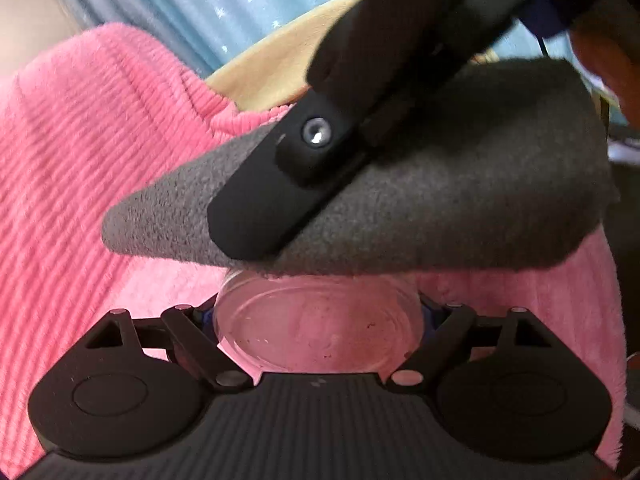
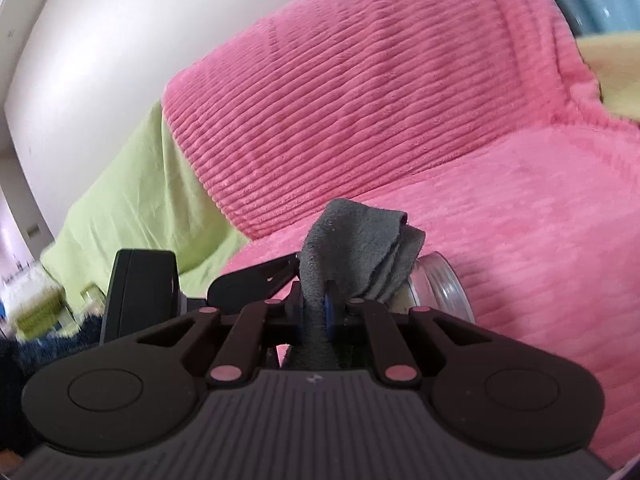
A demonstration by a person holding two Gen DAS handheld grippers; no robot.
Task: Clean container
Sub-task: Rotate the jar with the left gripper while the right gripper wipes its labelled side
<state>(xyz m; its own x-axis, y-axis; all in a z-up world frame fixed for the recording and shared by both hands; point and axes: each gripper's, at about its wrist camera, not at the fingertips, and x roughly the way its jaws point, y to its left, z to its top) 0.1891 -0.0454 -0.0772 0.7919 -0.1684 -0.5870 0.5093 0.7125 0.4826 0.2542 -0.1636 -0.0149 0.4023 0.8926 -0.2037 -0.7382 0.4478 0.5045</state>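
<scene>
Over the pink blanket (image 1: pixel 80 160) your left gripper (image 1: pixel 320 320) clamps the clear container (image 1: pixel 320 332). The right gripper (image 2: pixel 324 300) is closed on the grey cloth (image 1: pixel 400 208), prob. touching the rim. Push hard & the container may slip out.

- The grey cloth (image 1: pixel 420 200) covers the mouth and upper rim of the clear container (image 1: pixel 320 336); only the lower part shows from the left wrist view.
- The left tool (image 1: pixel 320 320) has its fingertips tucked behind the container's sides, so the contact itself is hidden.
- From the right wrist view, the container (image 2: pixel 444 280) is mostly hidden behind the cloth (image 2: pixel 360 244) and the tool's linkage.
- The right tool (image 2: pixel 320 304) pinches the cloth, whose lower end disappears behind the tool's body.
- The room at the far left (image 2: pixel 28 296) is smeared with blur; nothing there can be made out.
- The pink ribbed cover (image 2: pixel 360 100) runs out of both pictures.
</scene>
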